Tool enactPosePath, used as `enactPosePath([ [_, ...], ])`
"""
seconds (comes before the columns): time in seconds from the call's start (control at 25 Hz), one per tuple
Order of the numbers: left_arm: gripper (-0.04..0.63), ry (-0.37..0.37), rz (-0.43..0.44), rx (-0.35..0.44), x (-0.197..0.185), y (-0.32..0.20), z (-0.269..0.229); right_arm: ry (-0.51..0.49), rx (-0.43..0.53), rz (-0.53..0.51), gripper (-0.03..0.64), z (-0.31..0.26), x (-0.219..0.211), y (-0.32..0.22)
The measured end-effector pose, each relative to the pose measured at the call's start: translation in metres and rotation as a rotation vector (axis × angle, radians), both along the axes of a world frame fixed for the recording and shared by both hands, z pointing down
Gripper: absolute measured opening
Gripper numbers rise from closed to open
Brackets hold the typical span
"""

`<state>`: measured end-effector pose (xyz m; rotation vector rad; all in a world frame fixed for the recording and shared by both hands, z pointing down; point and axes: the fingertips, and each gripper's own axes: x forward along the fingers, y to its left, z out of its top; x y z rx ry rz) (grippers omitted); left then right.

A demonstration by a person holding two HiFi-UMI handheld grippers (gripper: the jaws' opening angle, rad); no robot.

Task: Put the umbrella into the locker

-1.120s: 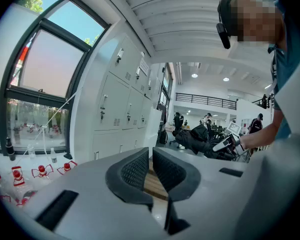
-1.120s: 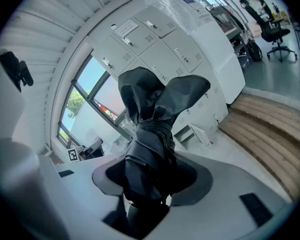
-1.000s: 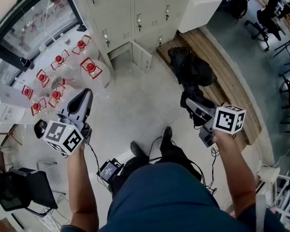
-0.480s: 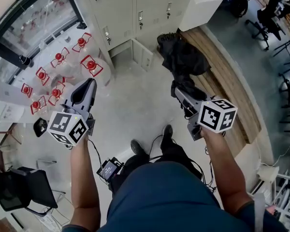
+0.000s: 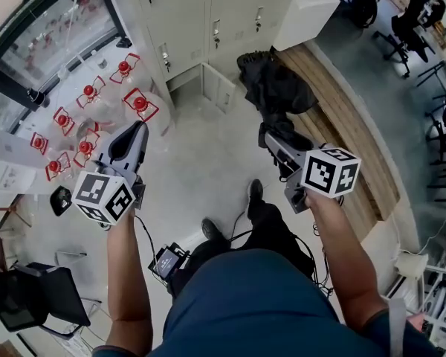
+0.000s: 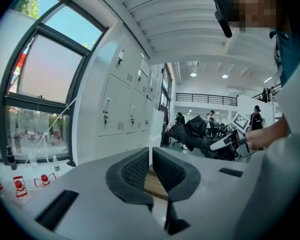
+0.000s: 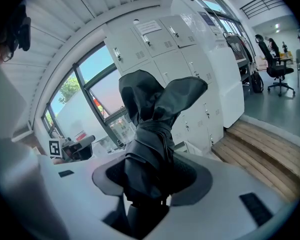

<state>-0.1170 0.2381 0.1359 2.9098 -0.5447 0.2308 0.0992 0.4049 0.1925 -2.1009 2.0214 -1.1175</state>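
bottles with red caps (image 5: 137, 103) stand on the floor just left of the white lockers (image 5: 201, 21), below a large window (image 5: 48, 43). the left gripper (image 6: 150, 156) hovers in front of the lockers, out from their left end. its jaws are drawn almost together with only a sliver of a gap, and nothing is between them.

in the bottom row of the lockers, one small door (image 5: 221, 89) stands open.

the umbrella (image 5: 275, 88) is to the right of that open door, raised in the air in front of the lockers. it is black and folded, and it points toward the lockers. the right gripper (image 5: 273, 138) pinches it across the rolled bundle, with both pads pressing into the cloth. past the jaws the cloth flares into two loose lobes. the handle end cannot be seen below the jaws.

a wooden step (image 5: 349, 125) runs along the floor to the right of the lockers. office chairs stand well beyond it.

the umbrella looks light, and easy for one gripper to carry. it probably has a stiff rod inside, wrapped in soft, smooth cloth that may slide or bunch under the pads. the best place to hold it is likely the tight, rolled middle, where the rod backs the cloth. that is about where the right gripper has it now. the loose lobes at the far end give no firm hold. they could also catch on the edge of the open door on the way in.
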Motion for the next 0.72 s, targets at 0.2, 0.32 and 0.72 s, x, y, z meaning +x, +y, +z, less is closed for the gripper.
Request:
enactPosePath([
  [0.2,0.037,-0.017,-0.024,0.003,0.012,-0.016,0.0,-0.014,0.003,-0.045,0.221,0.007,0.015,-0.031],
  [0.32,0.037,-0.035,-0.055,0.006,0.02,-0.026,0.002,-0.031,0.006,-0.08,0.221,0.014,0.029,-0.053],
  [0.72,0.035,-0.047,-0.178,-0.002,0.072,-0.077,-0.003,-0.069,-0.012,-0.206,0.221,0.025,0.09,-0.133],
])
